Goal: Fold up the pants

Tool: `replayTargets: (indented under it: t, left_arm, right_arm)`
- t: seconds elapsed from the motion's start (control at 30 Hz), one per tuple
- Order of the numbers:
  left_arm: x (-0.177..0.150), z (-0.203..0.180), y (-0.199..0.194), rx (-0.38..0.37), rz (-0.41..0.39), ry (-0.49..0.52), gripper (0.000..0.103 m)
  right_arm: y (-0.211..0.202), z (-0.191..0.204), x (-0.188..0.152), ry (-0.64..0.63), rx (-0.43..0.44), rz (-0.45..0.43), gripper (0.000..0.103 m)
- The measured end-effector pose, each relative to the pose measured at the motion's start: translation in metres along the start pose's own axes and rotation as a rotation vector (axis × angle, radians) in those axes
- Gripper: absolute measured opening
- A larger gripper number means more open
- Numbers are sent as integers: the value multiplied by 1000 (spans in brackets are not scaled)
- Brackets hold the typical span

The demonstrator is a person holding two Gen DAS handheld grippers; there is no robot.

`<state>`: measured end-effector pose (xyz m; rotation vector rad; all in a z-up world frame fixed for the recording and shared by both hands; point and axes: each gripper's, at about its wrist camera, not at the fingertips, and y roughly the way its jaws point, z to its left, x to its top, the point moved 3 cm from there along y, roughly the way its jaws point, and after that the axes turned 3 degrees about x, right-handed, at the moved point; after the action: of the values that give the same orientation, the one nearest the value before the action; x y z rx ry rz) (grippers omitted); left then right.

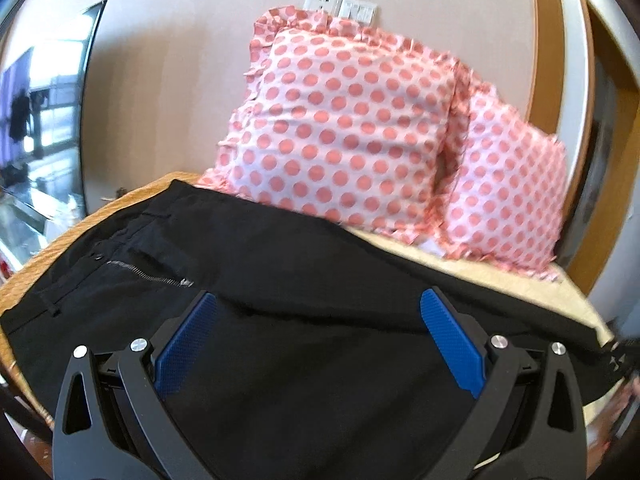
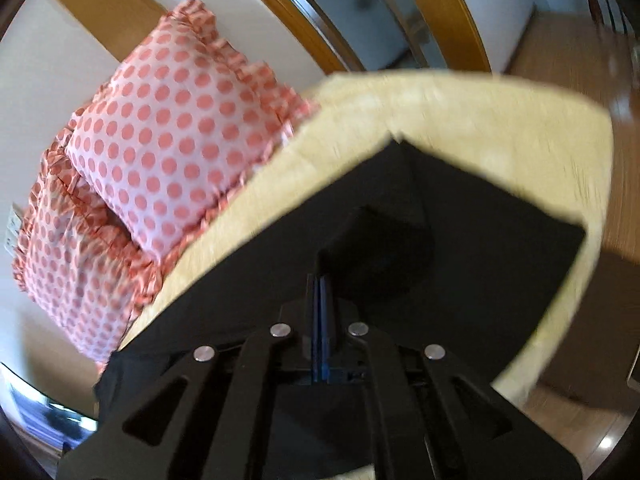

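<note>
Black pants [image 1: 280, 272] lie spread across a straw-coloured mat, with the waistband, button and zipper [image 1: 148, 276] at the left. My left gripper [image 1: 318, 300] is open, its blue pads [image 1: 186, 344] wide apart just above the middle of the pants, holding nothing. In the right wrist view the pants' leg end [image 2: 460, 220] lies on the mat. My right gripper [image 2: 322, 276] is shut on a raised fold of the black pants [image 2: 360, 236] and lifts it a little off the rest of the fabric.
Two pink polka-dot pillows [image 1: 348, 120] lean against the wall behind the pants, also in the right wrist view [image 2: 172, 128]. The mat's edge [image 2: 580, 184] drops to a wooden floor [image 2: 624, 128]. A wall socket [image 1: 340, 6] sits above the pillows.
</note>
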<state>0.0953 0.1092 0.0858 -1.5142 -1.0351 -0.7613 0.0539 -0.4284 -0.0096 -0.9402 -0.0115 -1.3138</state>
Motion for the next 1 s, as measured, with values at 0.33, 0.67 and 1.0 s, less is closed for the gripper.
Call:
replayTargets:
  t: [0.33, 0.67, 1.0]
  left_arm:
    - [49, 37, 60, 67, 129, -65, 102]
    - [74, 55, 216, 121, 402, -228, 102]
    - [65, 89, 255, 184, 519, -367, 20]
  right_arm:
    - [14, -21, 2, 128, -24, 9, 35]
    - [-18, -41, 25, 193, 146, -134, 2]
    - [-26, -33, 43, 124, 166, -149, 2]
